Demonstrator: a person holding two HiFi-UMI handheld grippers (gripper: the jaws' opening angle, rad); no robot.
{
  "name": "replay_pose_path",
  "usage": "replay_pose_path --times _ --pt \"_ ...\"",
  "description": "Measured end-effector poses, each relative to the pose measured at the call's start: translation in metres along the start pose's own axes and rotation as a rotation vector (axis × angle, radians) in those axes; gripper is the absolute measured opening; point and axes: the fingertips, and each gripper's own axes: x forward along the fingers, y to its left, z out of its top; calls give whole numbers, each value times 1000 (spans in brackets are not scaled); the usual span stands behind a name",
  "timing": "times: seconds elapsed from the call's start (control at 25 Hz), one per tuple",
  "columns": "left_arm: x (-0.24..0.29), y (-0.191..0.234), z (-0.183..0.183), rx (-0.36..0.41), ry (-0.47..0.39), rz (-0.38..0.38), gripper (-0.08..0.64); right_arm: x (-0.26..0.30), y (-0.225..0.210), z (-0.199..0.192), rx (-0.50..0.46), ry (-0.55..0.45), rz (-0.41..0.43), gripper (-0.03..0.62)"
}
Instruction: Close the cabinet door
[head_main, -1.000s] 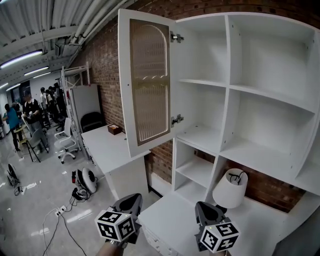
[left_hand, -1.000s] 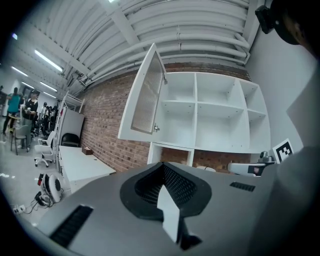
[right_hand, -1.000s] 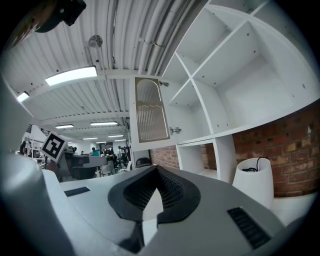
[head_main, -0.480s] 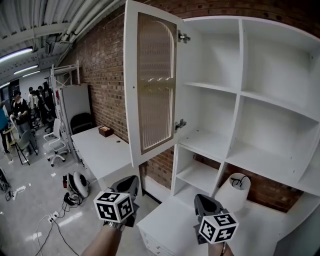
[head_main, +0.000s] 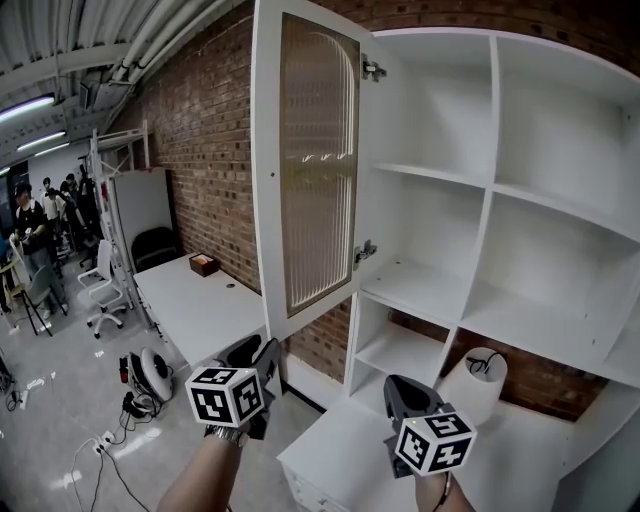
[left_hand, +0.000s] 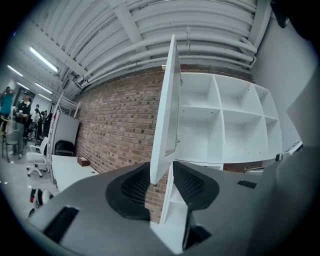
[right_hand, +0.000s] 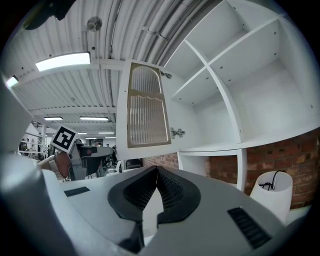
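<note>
Cabinet door (head_main: 305, 170): one, white frame with a ribbed arched glass panel. It stands open, swung out nearly square to the shelf unit (head_main: 470, 180). It hangs on two hinges, an upper hinge (head_main: 373, 70) and a lower hinge (head_main: 365, 250), both on its right edge.

Shelf unit: white, against a brick wall (head_main: 205, 140). The head view shows four upper compartments, two columns by two rows, all bare. Below the left column a narrower bay is split by one shelf into two.

Grippers: two, each with one marker cube.
- Left gripper (head_main: 256, 352) sits low, near the door's bottom corner but below it and not touching. Its jaws are apart and opening. In the left gripper view the door's lower edge lines up with the gap, yet no pad presses on it.
- Right gripper (head_main: 401, 386) is over the white counter (head_main: 335, 450). Its jaws are drawn together with the tips meeting and nothing between them.

Other items:
- One white lamp shade (head_main: 478, 385) on the counter, to the right of the right gripper, with a dark cord at its top.
- One long white desk (head_main: 190, 305) along the wall.
- One small brown box (head_main: 204, 264) on the desk.
- One white chair (head_main: 100, 290) and one black chair (head_main: 155, 247).
- Several people (head_main: 25, 215) far off to the left, too small to count.
</note>
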Motion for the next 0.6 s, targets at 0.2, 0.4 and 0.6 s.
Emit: replay_pose_path --times 0.2,0.4,0.6 --pt "20 3 9 31 6 -28 155 6 2 2 4 -4 -10 26" --pt "33 -1 8 45 21 -58 155 6 2 9 -3 -12 -26 26" --pt "32 -3 9 89 15 -56 153 4 -2 13 3 -16 -48 26"
